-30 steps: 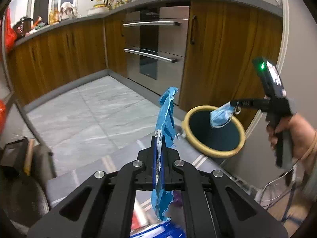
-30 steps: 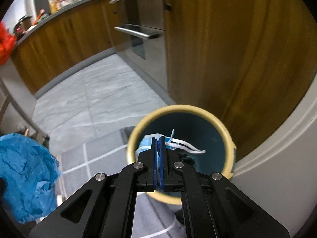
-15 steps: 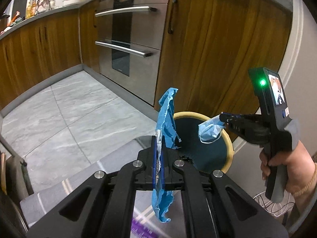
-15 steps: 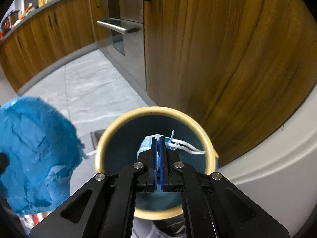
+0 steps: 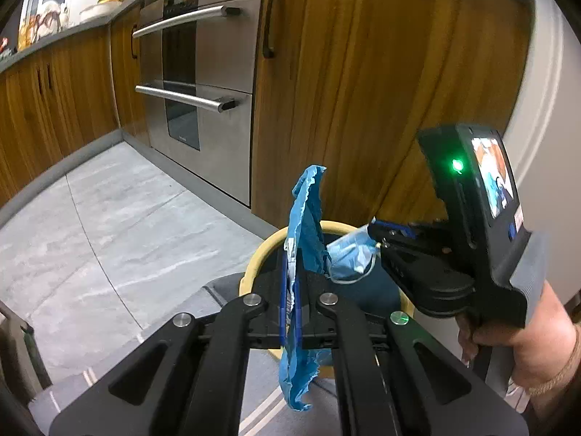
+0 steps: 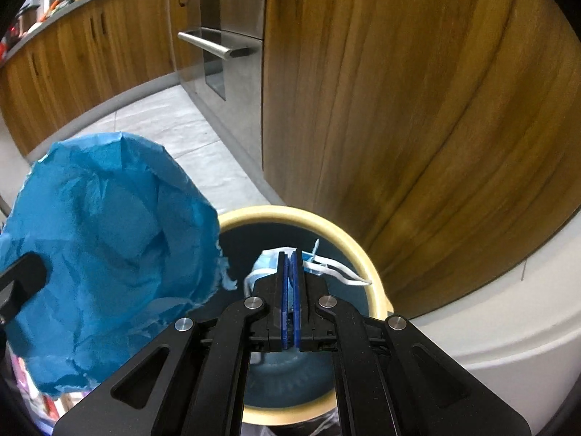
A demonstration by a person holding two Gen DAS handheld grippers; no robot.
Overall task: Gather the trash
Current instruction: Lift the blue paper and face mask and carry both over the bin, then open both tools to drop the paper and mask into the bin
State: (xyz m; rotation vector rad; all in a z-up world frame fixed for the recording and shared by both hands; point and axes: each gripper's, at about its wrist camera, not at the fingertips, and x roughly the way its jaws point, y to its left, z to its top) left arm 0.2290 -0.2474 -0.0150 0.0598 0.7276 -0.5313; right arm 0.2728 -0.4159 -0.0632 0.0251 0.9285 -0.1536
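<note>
My left gripper is shut on a crumpled blue paper sheet, which stands up between the fingers and hangs below them. It also shows large at the left of the right wrist view. My right gripper is shut on a blue face mask with white ear loops, held over the open mouth of a round bin with a yellow rim and dark teal inside. In the left wrist view the mask and right gripper hang over the bin, just right of the blue paper.
Wooden cabinet doors stand right behind the bin, with a steel oven to their left. A white curved wall is at the right. Grey marble floor spreads to the left.
Both grippers have moved closer to the bin. The blue paper now reaches the bin's left rim, and the mask sits lower over the bin's opening. Both grips are unchanged.
</note>
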